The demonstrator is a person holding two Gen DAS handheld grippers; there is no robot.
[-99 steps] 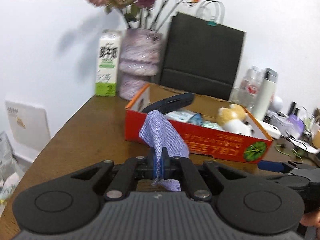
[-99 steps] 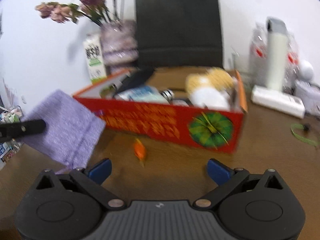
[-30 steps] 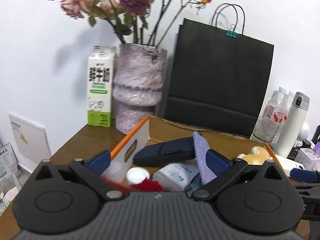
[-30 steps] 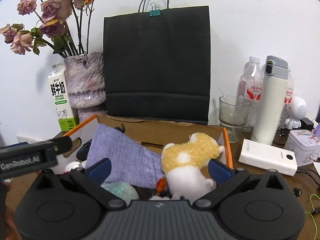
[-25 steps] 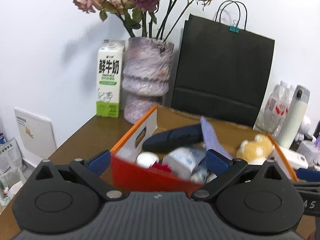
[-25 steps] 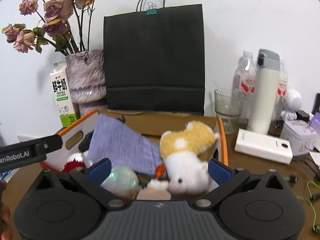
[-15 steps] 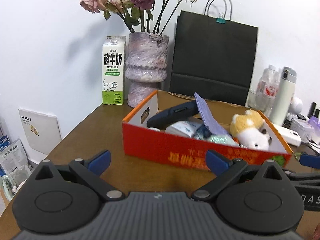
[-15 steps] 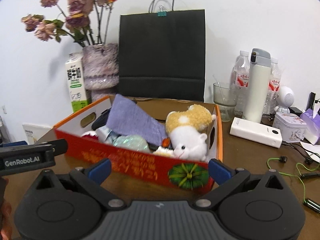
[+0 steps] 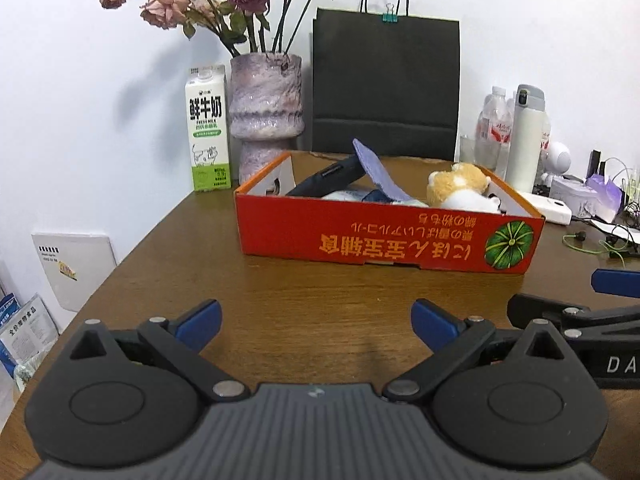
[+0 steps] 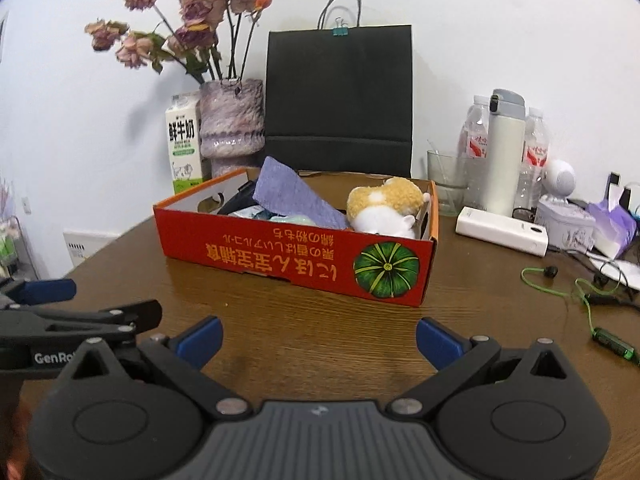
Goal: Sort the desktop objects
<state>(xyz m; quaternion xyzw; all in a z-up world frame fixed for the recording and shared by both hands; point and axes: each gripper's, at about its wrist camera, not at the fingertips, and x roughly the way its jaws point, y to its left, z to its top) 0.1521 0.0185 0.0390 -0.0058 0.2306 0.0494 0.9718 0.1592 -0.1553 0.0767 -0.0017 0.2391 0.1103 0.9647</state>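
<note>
Left gripper (image 9: 316, 322) hangs over bare table (image 9: 200, 264) w/ jaws spread wide, nothing btwn them; right gripper (image 10: 318, 336) is the same, wide open & empty, just beside it. Both sit short of the red box (image 10: 296, 256), well apart from its front wall. Inside the box: purple cloth (image 10: 292, 196) propped up at a slant, leaning over a dark case (image 9: 332, 174), plush toy (image 10: 384, 204) at the right end. Behind the box stand a milk carton (image 9: 207, 128), vase (image 9: 266, 112) & black bag (image 9: 386, 84).
</note>
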